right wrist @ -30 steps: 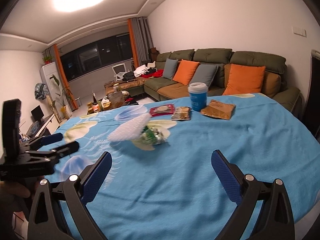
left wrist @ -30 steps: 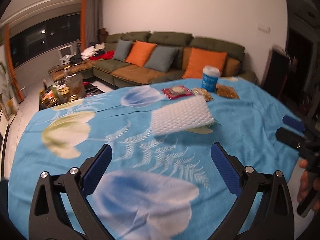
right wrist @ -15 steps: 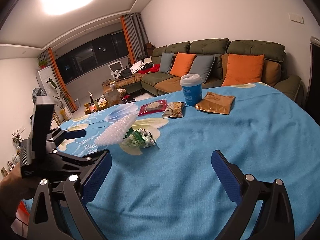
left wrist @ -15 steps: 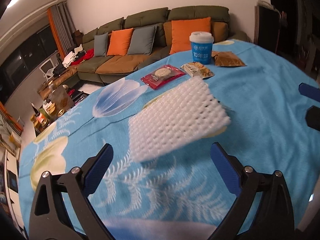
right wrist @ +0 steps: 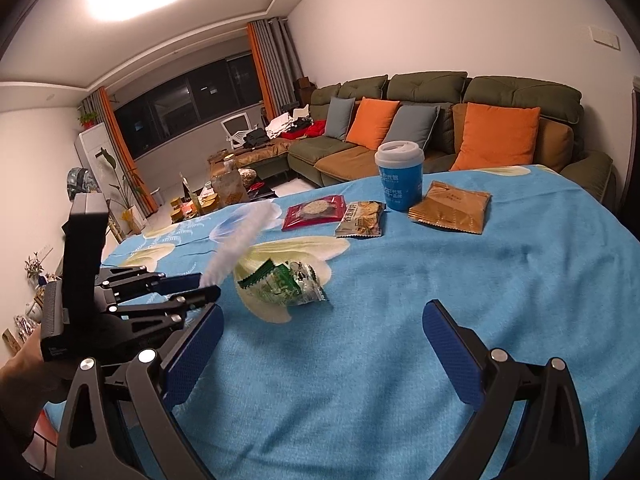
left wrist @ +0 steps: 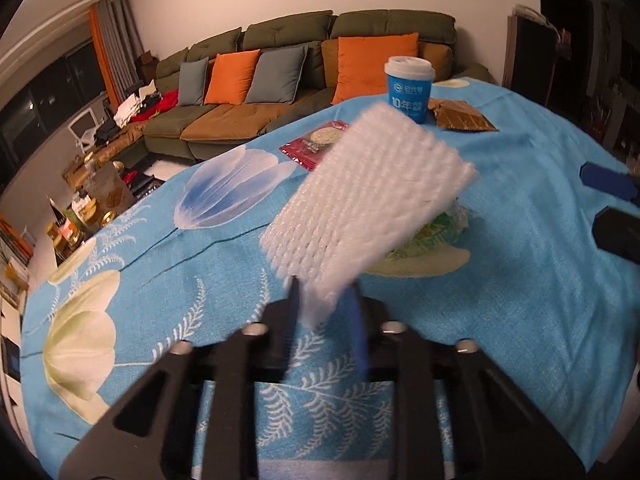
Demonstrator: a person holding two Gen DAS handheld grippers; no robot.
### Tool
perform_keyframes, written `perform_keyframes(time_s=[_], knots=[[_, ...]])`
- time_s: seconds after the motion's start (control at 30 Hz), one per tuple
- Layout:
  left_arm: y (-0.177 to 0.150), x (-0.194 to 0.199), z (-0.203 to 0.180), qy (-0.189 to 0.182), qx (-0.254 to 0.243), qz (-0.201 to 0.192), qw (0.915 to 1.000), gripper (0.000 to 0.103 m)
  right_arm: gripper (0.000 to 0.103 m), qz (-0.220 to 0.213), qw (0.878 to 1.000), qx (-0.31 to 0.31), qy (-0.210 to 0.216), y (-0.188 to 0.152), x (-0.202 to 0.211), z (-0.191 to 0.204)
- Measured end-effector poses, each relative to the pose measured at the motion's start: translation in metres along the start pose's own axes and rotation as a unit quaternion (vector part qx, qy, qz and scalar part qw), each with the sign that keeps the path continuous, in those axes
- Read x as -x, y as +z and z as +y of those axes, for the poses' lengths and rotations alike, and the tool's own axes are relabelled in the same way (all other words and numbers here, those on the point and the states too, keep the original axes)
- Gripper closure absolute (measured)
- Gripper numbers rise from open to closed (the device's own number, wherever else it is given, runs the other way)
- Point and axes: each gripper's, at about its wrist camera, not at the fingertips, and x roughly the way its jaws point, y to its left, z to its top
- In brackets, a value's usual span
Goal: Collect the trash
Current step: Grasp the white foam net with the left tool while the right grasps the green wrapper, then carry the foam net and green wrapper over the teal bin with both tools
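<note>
My left gripper (left wrist: 324,300) is shut on the near edge of a white foam net sheet (left wrist: 368,196) and holds it tilted up above the blue tablecloth (left wrist: 160,256). The sheet also shows in the right wrist view (right wrist: 236,244), edge-on, with the left gripper (right wrist: 200,286) below it. A crumpled green wrapper (right wrist: 284,284) lies under the sheet, partly hidden in the left wrist view (left wrist: 436,228). My right gripper (right wrist: 320,344) is open and empty, a little in front of the green wrapper.
At the far side of the table stand a blue paper cup (right wrist: 400,176), a red snack packet (right wrist: 314,212), a small yellow packet (right wrist: 360,220) and a brown pouch (right wrist: 452,206). A green sofa (right wrist: 440,128) with orange cushions is behind the table.
My left gripper has moved forward and shut on the foam sheet, and lifted its edge off the table. The green wrapper under it is now exposed. The right gripper stays open.
</note>
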Motion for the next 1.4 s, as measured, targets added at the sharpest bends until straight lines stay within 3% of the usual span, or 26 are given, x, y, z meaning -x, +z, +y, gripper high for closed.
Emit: perform_keyframes(time_s=[0.27, 0.53, 0.9, 1.2, 1.3, 1.4], knots=[[-0.003, 0.034, 0.017, -0.013, 0.041, -0.046, 0.9980, 0.093, 0.007, 0.007, 0.999, 0.019, 0.026, 0.018, -0.021, 0.014], [-0.027, 0.086, 0.034, -0.033, 0.096, -0.080, 0.9916, 0.093, 0.008, 0.090, 0.993, 0.040, 0.059, 0.034, -0.084, 0.024], [-0.064, 0.105, 0.061, -0.024, 0.146, -0.068, 0.9866, 0.093, 0.038, 0.155, 0.983, 0.086, 0.039, 0.028, -0.122, 0.042], [-0.066, 0.094, 0.072, -0.004, 0.175, -0.035, 0.9839, 0.093, 0.059, 0.157, 0.982, 0.099, 0.021, 0.025, -0.122, 0.049], [-0.067, 0.092, 0.078, 0.007, 0.186, -0.025, 0.9823, 0.093, 0.074, 0.153, 0.984, 0.093, 0.023, 0.026, -0.120, 0.048], [-0.068, 0.095, 0.081, 0.019, 0.190, -0.023, 0.9814, 0.093, 0.079, 0.148, 0.985, 0.089, 0.027, 0.026, -0.114, 0.050]])
